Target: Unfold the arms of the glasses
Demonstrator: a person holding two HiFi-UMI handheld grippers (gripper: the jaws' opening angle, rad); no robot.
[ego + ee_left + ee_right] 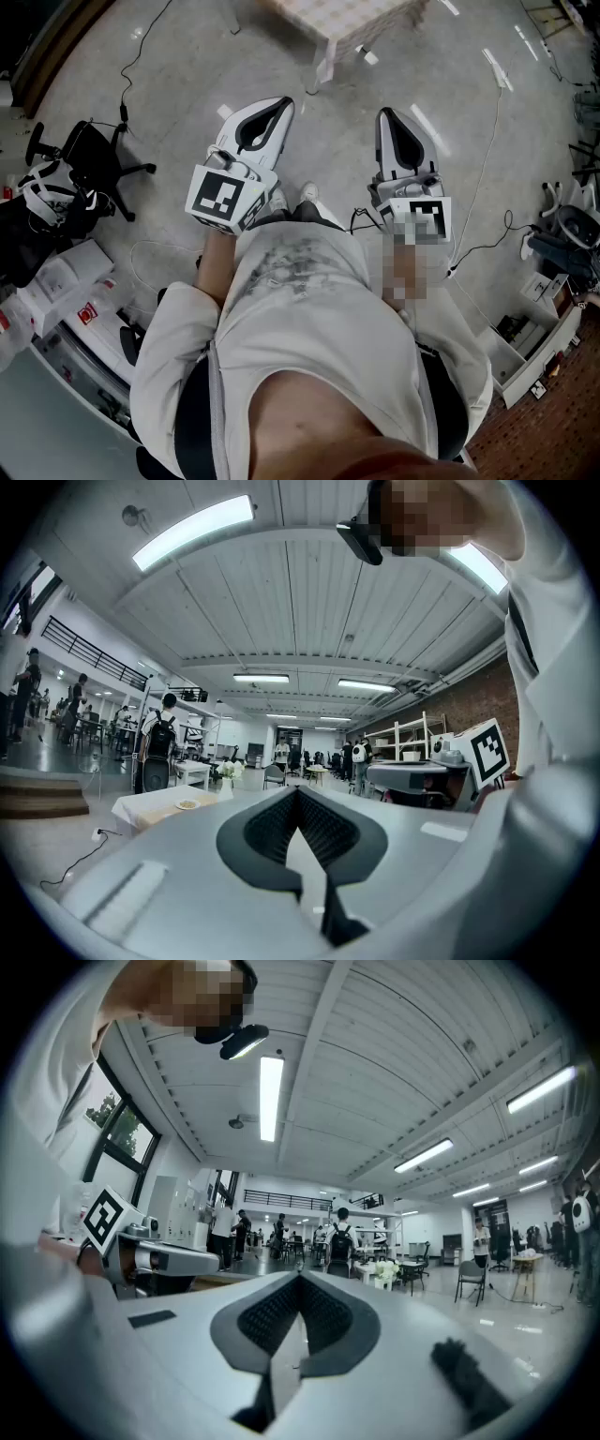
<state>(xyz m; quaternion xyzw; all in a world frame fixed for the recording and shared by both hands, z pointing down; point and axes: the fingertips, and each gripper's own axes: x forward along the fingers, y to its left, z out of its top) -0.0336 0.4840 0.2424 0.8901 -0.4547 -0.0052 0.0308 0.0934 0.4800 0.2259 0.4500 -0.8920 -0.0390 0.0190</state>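
No glasses show in any view. In the head view I hold both grippers level in front of my body, above a grey floor. My left gripper point(285, 101) has its jaws pressed together with nothing between them; the same shows in its own view point(298, 791). My right gripper point(384, 113) is also shut and empty, as its own view confirms point(300, 1277). Each gripper view catches the other gripper at its edge: the right gripper's marker cube point(489, 752) and the left gripper's marker cube point(103, 1218).
A table with a checked cloth point(342, 19) stands ahead on the floor; the left gripper view shows its cloth point(141, 808), a small plate point(187, 804) and white flowers point(228, 772). A black office chair point(89, 150), boxes and cables lie left, shelves point(539, 361) right. People stand in the hall.
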